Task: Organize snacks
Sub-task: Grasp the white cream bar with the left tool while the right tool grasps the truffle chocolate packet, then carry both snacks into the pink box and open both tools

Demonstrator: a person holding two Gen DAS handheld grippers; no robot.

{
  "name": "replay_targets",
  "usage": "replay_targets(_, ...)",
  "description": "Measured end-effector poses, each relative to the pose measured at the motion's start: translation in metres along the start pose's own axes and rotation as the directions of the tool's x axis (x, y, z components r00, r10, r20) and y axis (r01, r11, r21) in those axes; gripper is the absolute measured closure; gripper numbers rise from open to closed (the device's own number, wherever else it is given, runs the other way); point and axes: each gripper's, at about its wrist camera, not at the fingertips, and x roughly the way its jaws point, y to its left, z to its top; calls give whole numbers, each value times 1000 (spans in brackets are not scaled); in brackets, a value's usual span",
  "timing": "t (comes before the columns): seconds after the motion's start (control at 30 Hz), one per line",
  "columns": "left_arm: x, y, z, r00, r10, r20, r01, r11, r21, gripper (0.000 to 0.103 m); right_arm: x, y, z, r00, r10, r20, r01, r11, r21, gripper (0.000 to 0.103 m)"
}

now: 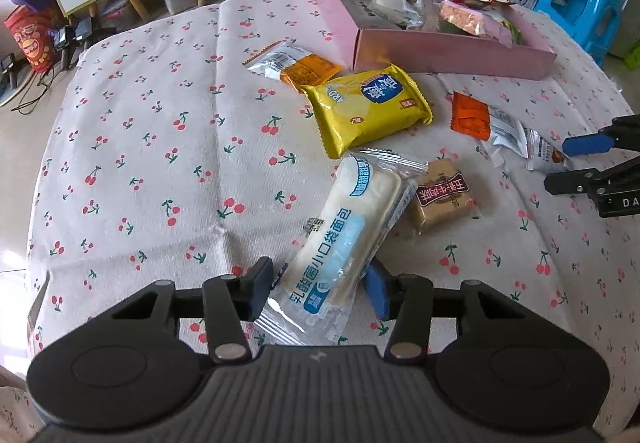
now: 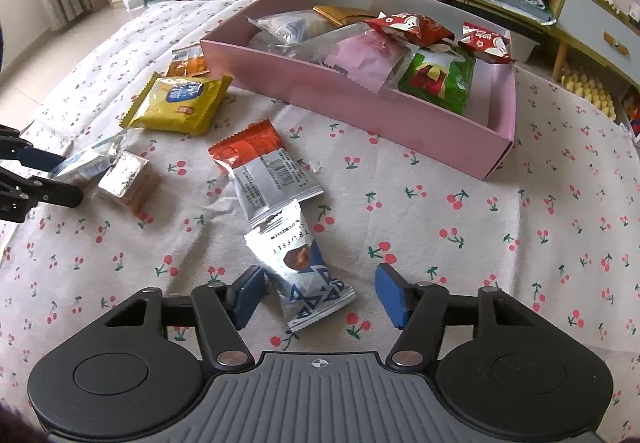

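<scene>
Six loose packets lie on the cherry-print surface (image 2: 460,243), in front of the pink box (image 2: 400,115) at its far edge; the box already holds several snacks.

Largest loose item: the yellow packet (image 1: 370,105), just before the box's near wall. It appears puffed and light.

Next: the bread packet (image 1: 344,239), near the middle of the surface. The left gripper (image 1: 320,293) stands partly open, its fingers astride the packet's near end, not visibly clamping it. The contents are probably soft and crushable; grip lightly across the body, not the slippery film seal.

Smaller: the orange-and-silver sachet (image 2: 264,171), flat and limp.

Smallest: the truffle packet (image 2: 300,267). The right gripper (image 2: 320,297) is wide open, left finger touching the packet. The foil probably crinkles and slides; close across the filled middle.
</scene>
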Motion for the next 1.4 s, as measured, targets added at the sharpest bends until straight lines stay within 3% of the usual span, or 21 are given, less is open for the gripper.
replay_targets(0.23, -3, -2, 0, 1000, 3, 2, -3, 1000, -1, 65, -2, 9, 2, 1000, 25, -10, -25, 1000, -11, 71)
replay_targets(0.8, -16, -4, 0, 999, -25, 27, 25, 1000, -11, 73, -8, 5, 6, 992, 120, -35, -116, 987, 115, 75)
replay_targets(1.23, -32, -8, 8, 993, -69, 93, 73, 996, -48, 74, -25, -7, 13, 981, 193, 12, -191, 955, 226, 75)
replay_targets(1.4, -35, -9, 17, 989, -92, 115, 103, 990, -98, 74, -36, -19, 20, 981, 186, 61, -196, 938, 286, 75)
